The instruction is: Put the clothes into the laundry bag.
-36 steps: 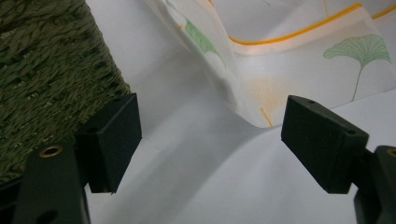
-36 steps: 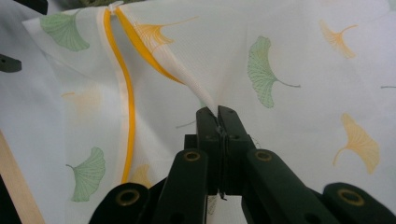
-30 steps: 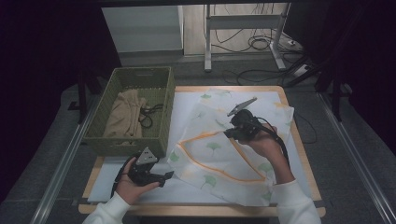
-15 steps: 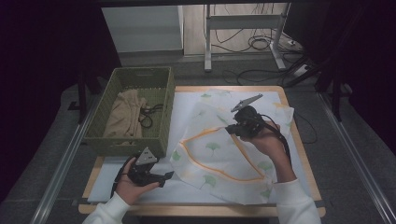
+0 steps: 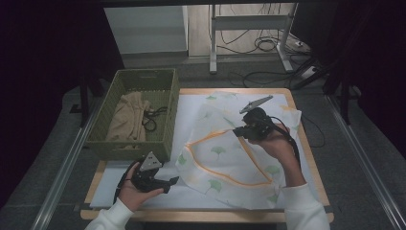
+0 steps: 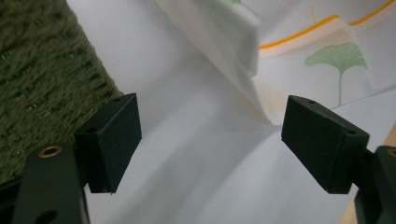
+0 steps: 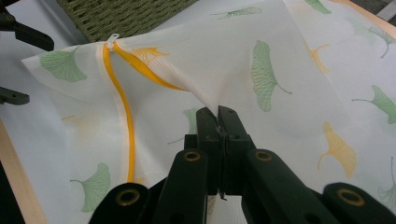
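The right gripper (image 5: 238, 131), jaws pinching the white ginkgo-print cloth bag with orange zipper (image 5: 225, 160), has lifted it slightly higher beside the green woven basket (image 5: 160, 86). The left gripper (image 5: 173, 180), spread wide, stays below the basket; the right gripper view reveals the zipper pull (image 7: 111, 40).

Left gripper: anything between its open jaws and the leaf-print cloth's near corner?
Nothing visible. The left gripper is open over bare white sheet, and the cloth corner lies just ahead. The green basket sits off to one side. The right gripper pinches the cloth farther off.
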### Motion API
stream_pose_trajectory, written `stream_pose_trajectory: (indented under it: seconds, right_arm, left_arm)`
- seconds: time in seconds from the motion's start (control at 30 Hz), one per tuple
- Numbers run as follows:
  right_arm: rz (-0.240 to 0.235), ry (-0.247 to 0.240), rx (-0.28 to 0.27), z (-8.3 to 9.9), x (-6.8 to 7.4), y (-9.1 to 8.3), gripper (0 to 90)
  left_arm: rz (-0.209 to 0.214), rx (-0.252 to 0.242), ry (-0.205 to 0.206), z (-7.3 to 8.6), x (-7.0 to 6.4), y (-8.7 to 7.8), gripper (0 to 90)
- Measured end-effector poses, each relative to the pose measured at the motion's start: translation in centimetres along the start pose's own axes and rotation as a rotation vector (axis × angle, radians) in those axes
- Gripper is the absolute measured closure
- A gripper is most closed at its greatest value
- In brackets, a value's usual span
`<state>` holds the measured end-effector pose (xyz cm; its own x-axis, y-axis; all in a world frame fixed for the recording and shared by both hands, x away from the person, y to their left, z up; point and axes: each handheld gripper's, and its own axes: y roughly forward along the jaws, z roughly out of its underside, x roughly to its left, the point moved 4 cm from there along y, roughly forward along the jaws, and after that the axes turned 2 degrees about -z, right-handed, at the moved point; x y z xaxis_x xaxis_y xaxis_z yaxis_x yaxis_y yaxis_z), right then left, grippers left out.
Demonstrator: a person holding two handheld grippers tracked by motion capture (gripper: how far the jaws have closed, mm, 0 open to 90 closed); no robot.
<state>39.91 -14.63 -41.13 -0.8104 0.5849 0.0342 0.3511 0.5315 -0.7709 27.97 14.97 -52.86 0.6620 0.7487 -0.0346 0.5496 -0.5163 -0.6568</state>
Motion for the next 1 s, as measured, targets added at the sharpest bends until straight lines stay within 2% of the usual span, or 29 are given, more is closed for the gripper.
stream_pose_trajectory:
  seconds: [0.13, 0.23, 0.5, 0.57, 0.7, 1.0]
  right_arm:
    - [-0.003, 0.0, 0.003, 0.0, 0.0, 0.1, 87.8]
    - [-0.007, 0.0, 0.006, 0.1, 0.0, 0.1, 87.8]
    - [-0.007, 0.005, 0.007, 0.3, -0.2, 0.1, 87.8]
    - [-0.007, 0.006, 0.005, 0.3, -0.2, 0.1, 87.8]
    - [-0.007, 0.008, 0.006, 0.3, -0.3, 0.1, 87.8]
    - [-0.008, 0.011, 0.01, 0.4, -0.4, 0.2, 87.8]
  left_arm:
    - [0.005, -0.006, 0.001, -0.4, -0.2, -0.4, 19.7]
    - [0.038, -0.02, -0.023, -1.0, -0.5, -0.8, 20.0]
    - [0.031, -0.028, -0.009, -2.1, -0.8, -1.3, 20.6]
    - [0.046, -0.031, -0.017, -2.4, -0.9, -1.6, 20.7]
    - [0.042, -0.048, -0.017, -3.4, -0.7, -2.4, 20.9]
    - [0.03, -0.095, -0.014, -6.7, 0.7, -4.4, 20.3]
